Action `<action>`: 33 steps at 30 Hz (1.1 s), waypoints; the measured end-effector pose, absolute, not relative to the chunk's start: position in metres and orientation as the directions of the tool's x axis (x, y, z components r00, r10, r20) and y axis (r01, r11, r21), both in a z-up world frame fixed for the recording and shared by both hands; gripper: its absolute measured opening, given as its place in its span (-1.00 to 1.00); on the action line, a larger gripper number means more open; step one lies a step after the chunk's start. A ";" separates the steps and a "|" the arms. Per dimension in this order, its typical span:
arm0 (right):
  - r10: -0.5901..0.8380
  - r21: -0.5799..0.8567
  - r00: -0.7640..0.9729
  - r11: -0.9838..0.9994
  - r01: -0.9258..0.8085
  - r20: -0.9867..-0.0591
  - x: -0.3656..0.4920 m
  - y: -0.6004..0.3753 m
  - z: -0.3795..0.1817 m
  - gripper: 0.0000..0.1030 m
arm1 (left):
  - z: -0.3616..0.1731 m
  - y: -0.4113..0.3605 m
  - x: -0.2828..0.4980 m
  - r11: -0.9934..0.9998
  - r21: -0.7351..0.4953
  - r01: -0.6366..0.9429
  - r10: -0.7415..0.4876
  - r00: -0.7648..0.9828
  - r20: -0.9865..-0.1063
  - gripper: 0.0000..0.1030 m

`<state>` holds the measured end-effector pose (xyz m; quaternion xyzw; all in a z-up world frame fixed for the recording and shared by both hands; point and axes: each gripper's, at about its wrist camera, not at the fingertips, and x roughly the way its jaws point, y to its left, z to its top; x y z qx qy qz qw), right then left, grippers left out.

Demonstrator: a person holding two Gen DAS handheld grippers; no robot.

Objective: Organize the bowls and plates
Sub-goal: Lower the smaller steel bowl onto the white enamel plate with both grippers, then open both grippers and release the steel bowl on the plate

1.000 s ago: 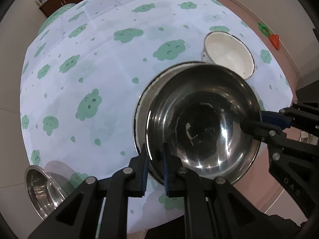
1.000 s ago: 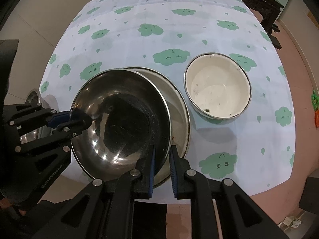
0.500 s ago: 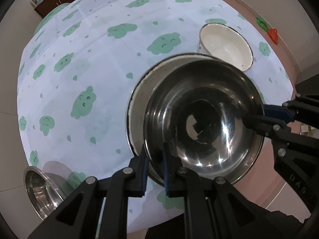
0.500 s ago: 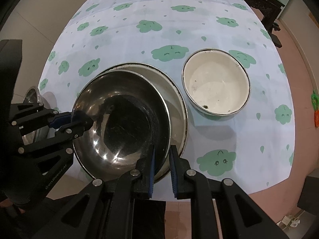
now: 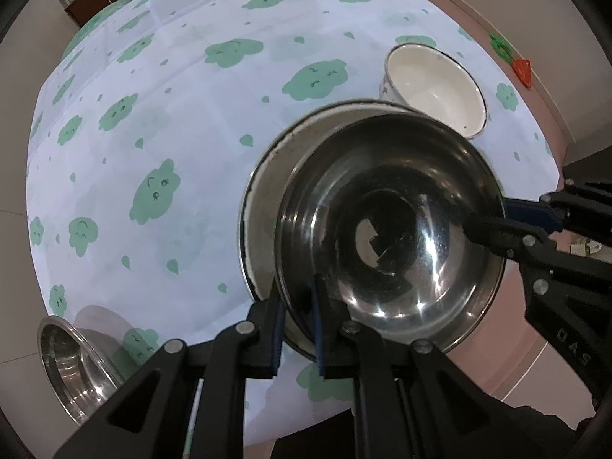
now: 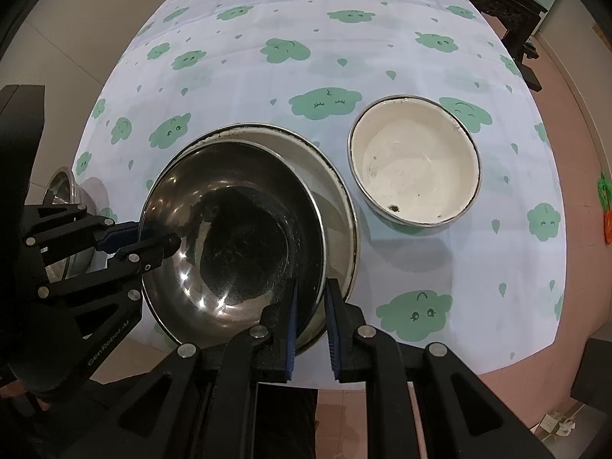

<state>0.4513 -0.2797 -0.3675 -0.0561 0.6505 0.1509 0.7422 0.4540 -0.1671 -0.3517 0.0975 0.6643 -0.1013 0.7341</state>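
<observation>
Both grippers are shut on the rim of a large steel bowl (image 5: 390, 229), also seen in the right wrist view (image 6: 237, 244). My left gripper (image 5: 298, 317) clamps its left rim, my right gripper (image 6: 310, 313) its right rim. In the right wrist view the left gripper (image 6: 160, 237) shows at the bowl's left; in the left wrist view the right gripper (image 5: 485, 222) shows at its right. The bowl hangs over a wider enamel plate (image 5: 264, 210), (image 6: 336, 191) on the table. A cream enamel bowl (image 5: 432, 88), (image 6: 413, 168) stands to the right.
A small steel bowl (image 5: 65, 348), (image 6: 61, 191) lies at the table's front left edge. The round table has a white cloth with green clouds (image 5: 172, 114). Dark furniture (image 6: 508, 4) stands beyond the far side. An orange and green toy (image 6: 606, 206) lies on the floor at right.
The steel bowl, held by both grippers, has shifted slightly over the enamel plate and toward the table's front edge. Both grips are unchanged.
</observation>
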 end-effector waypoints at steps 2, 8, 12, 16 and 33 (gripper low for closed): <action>0.153 0.116 0.109 0.949 -0.294 -0.982 0.452 -0.280 -0.369 -0.70 | -0.352 -0.166 0.455 0.961 0.008 0.275 -0.019 0.096 -0.995 -0.81; 0.149 0.109 0.110 0.947 -0.304 -0.983 0.454 -0.278 -0.371 -0.65 | -0.352 -0.166 0.456 0.961 0.012 0.277 -0.015 0.094 -0.995 -0.80; 0.144 0.104 0.111 0.947 -0.303 -0.983 0.456 -0.278 -0.371 -0.65 | -0.351 -0.168 0.456 0.961 0.014 0.276 -0.011 0.091 -0.996 -0.72; 0.149 0.108 0.111 0.945 -0.309 -0.983 0.456 -0.276 -0.371 -0.55 | -0.351 -0.171 0.455 0.959 0.012 0.283 -0.014 0.089 -0.996 -0.61; 0.157 0.103 0.140 0.938 -0.330 -0.978 0.455 -0.273 -0.364 -0.27 | -0.328 -0.157 0.450 0.972 0.002 0.234 -0.033 0.147 -0.989 -0.11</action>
